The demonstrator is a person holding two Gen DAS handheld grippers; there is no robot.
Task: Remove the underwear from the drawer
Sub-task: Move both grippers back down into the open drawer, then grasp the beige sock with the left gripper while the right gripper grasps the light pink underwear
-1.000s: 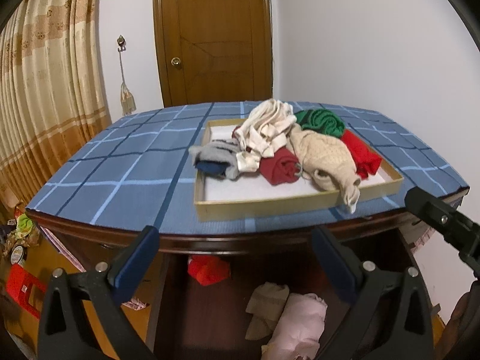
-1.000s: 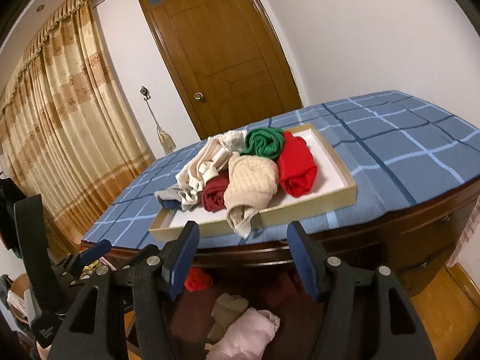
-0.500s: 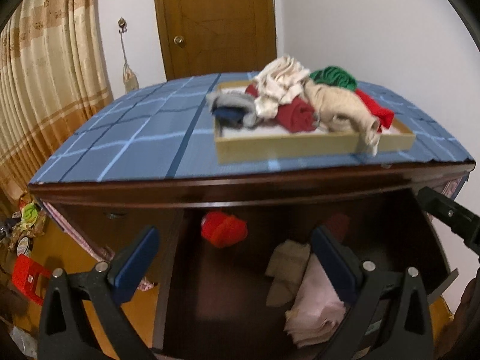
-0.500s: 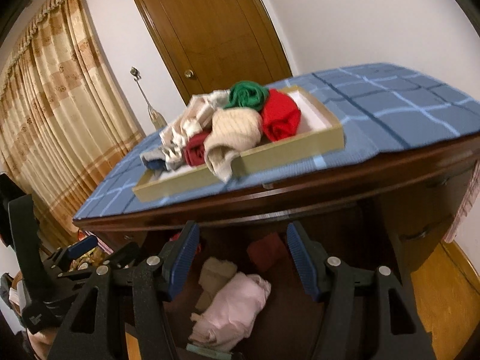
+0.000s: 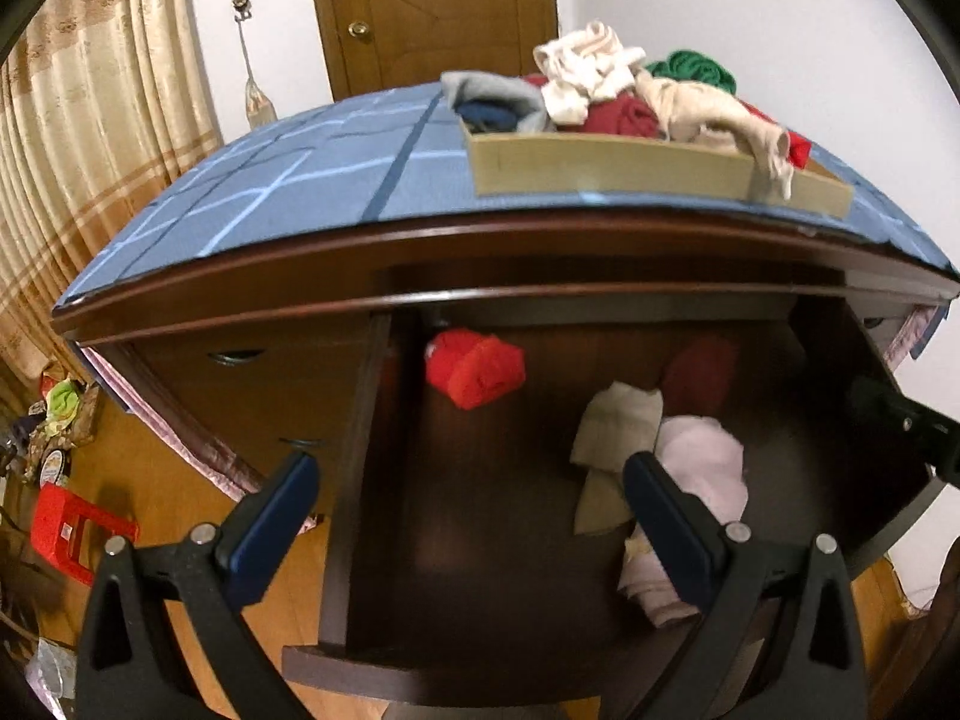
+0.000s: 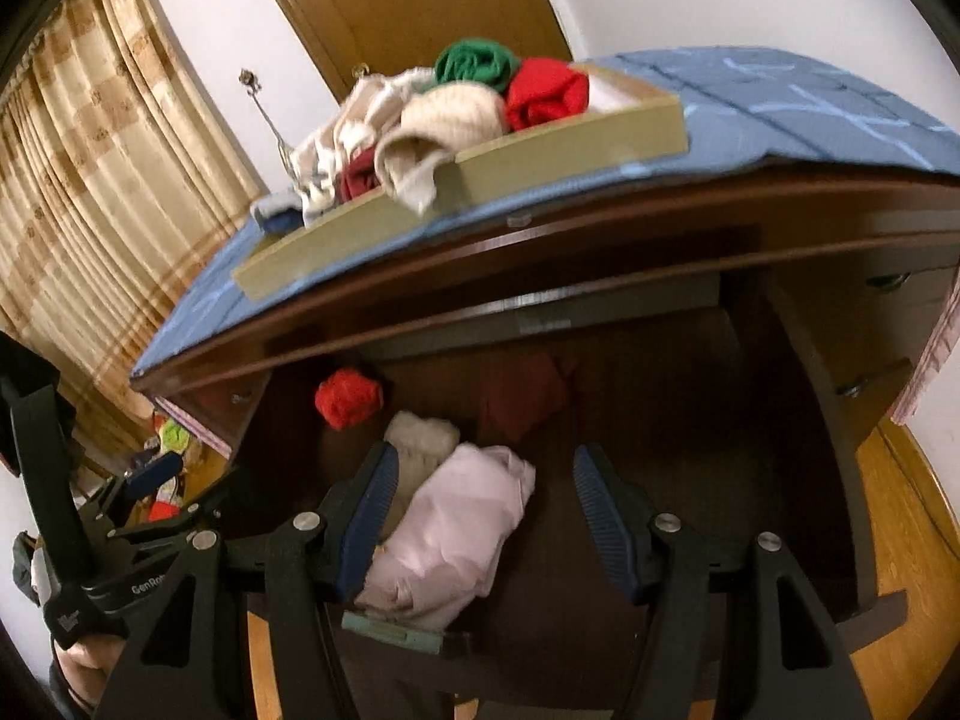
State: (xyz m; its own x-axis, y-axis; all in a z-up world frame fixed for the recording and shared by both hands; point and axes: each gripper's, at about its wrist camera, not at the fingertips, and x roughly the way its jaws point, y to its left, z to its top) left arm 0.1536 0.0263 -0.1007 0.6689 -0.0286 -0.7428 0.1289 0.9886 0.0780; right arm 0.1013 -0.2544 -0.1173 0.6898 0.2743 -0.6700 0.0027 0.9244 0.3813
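The dark wooden drawer (image 5: 372, 450) (image 6: 828, 468) stands pulled out under the table top. Inside lie a rolled red piece (image 5: 477, 367) (image 6: 348, 397), a beige piece (image 5: 618, 426) (image 6: 420, 438), a pale pink piece (image 5: 702, 468) (image 6: 462, 534) and a dark red piece (image 5: 699, 366) (image 6: 522, 396). My left gripper (image 5: 471, 480) hangs open above the drawer's left half, nothing between its fingers. My right gripper (image 6: 486, 474) is open above the pink piece, not touching it. The left gripper (image 6: 147, 471) also shows at the left edge of the right wrist view.
A shallow tan tray (image 5: 600, 171) (image 6: 540, 150) heaped with rolled underwear sits on the blue checked tablecloth (image 5: 288, 180) (image 6: 798, 96). Closed drawers flank the open one. A red stool (image 5: 72, 531) and clutter lie on the floor at left. Door and curtain stand behind.
Both grippers have sunk and tipped downward; the tray has slid up in the views and the open drawer's inside now fills the middle. Both jaws kept their width.
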